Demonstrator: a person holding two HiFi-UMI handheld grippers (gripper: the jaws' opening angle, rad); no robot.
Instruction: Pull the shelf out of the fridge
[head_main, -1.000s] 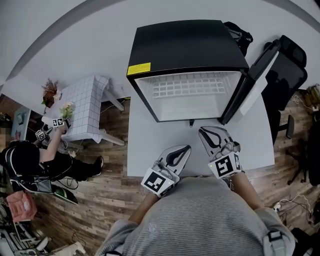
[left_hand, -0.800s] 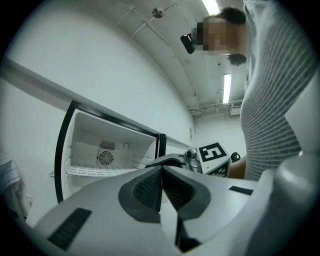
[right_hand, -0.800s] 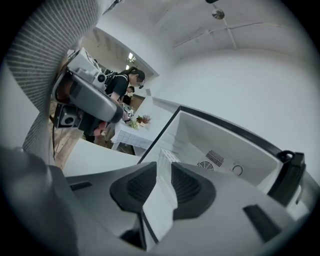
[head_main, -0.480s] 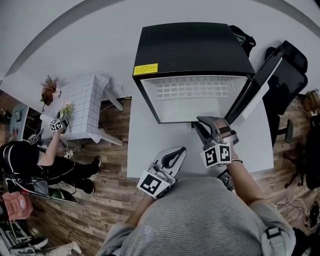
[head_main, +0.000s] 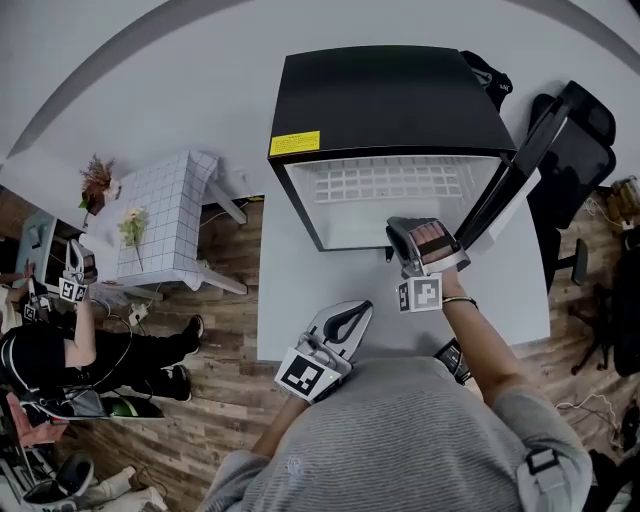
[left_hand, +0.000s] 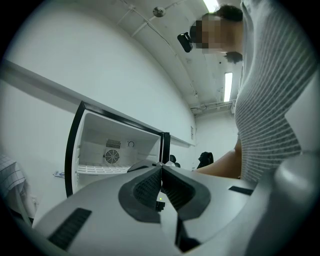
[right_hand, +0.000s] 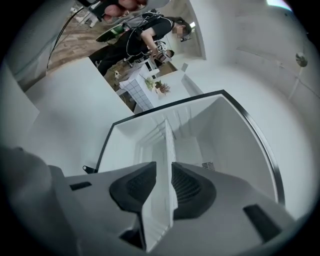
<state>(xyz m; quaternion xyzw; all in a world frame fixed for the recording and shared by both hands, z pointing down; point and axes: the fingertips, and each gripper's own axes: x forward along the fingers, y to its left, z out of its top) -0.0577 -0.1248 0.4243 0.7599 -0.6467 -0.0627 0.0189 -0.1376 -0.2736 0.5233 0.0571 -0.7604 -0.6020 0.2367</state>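
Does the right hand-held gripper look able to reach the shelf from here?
Probably yes. The door stands swung aside, the fridge mouth is unobstructed, and the jaws of the right hand-held gripper, just opened, line up with the shelf, whose edge shows in their gap, not yet pinched.

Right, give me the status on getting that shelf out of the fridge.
Done: the fridge door stands open. In hand: the right gripper, turned on its side at the opening, has just opened its jaws, and the front edge of the shelf lines up in the gap, not clamped. Left: grip it and pull; the shelf sits fully inside. The left gripper is shut, empty.
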